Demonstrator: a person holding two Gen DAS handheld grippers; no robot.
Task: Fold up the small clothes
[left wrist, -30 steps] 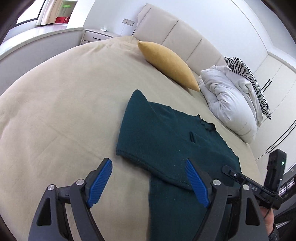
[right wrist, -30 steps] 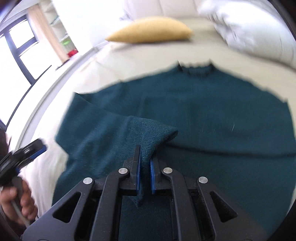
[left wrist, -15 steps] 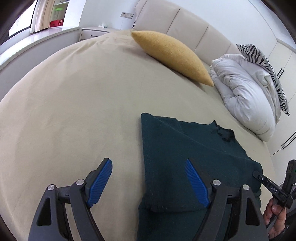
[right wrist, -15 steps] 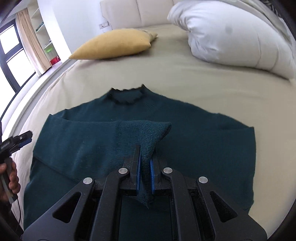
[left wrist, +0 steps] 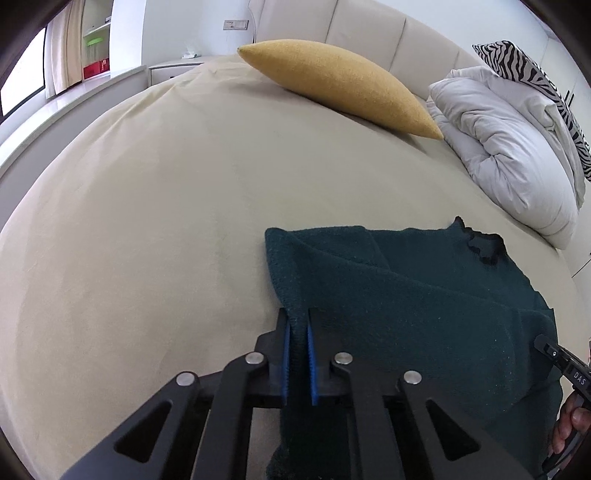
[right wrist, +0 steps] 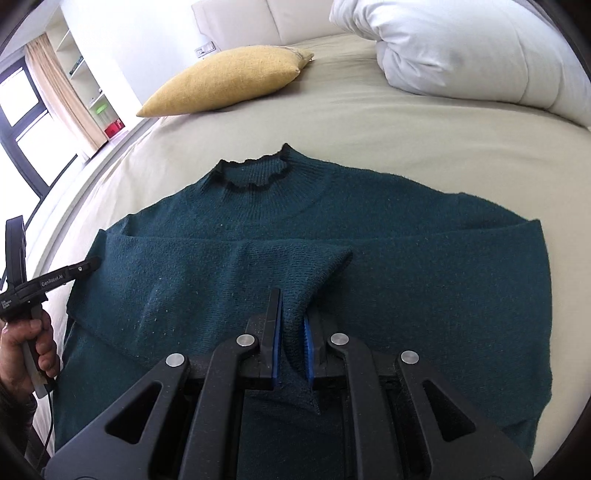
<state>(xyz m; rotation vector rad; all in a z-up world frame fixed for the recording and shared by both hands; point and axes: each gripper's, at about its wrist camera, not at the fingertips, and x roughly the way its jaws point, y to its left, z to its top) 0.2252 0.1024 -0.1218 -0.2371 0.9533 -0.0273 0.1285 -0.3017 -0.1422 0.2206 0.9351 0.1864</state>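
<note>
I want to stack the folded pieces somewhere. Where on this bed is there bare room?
The widest bare stretch of bed sheet lies left of the green sweater, below the yellow pillow. A narrower strip runs between the sweater's collar and that pillow. By the white duvet it is crowded.

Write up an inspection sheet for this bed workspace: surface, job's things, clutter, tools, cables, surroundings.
Surface: beige bed sheet, smooth, mostly bare.
Job's things: one dark green sweater, lying flat with its collar toward the headboard and both sleeves folded across the body.
Clutter: yellow cushion, white duvet bundled near the headboard, zebra-print fabric on top of it.
Tools: left tool has just closed and pinches the sweater's edge; right tool is shut on a sleeve fold.
Cables: a thin black cable hangs below the hand holding the left tool.
Surroundings: padded headboard, bedside table, shelves and curtain by the window.
</note>
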